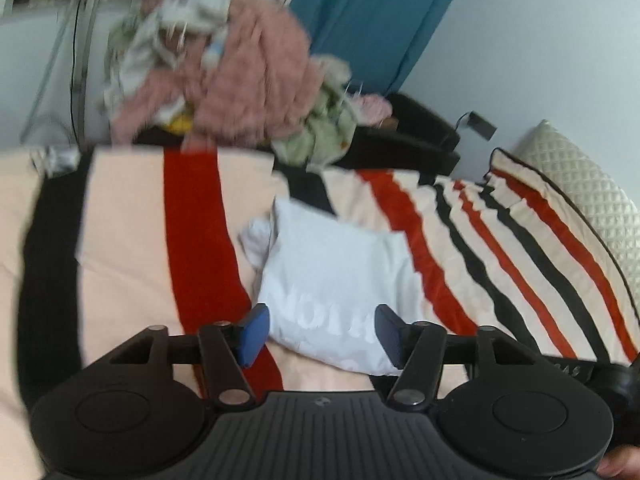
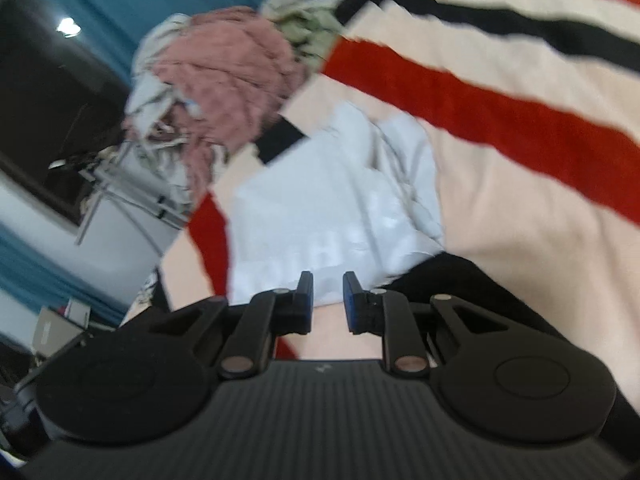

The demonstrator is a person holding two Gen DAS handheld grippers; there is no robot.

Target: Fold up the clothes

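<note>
A folded pale blue-white garment (image 1: 336, 276) with faint white lettering lies on the striped bedspread (image 1: 128, 240). My left gripper (image 1: 320, 330) is open, its blue pads on either side of the garment's near edge, with cloth between them but not pinched. In the right wrist view the same folded garment (image 2: 332, 200) lies just ahead of my right gripper (image 2: 328, 298), which is open with a narrower gap and holds nothing. A pile of unfolded clothes (image 1: 232, 68), pink, white and green, is heaped beyond the bedspread, and the clothes pile (image 2: 224, 84) shows blurred at upper left.
The bedspread (image 2: 520, 160) has cream, red and black stripes. A quilted cream pillow (image 1: 592, 184) and a striped pillow (image 1: 532, 208) sit at the right. A teal curtain (image 1: 372, 12) hangs behind, with a black charger (image 1: 478, 124) on the white wall. Metal frame legs (image 2: 120, 196) stand at left.
</note>
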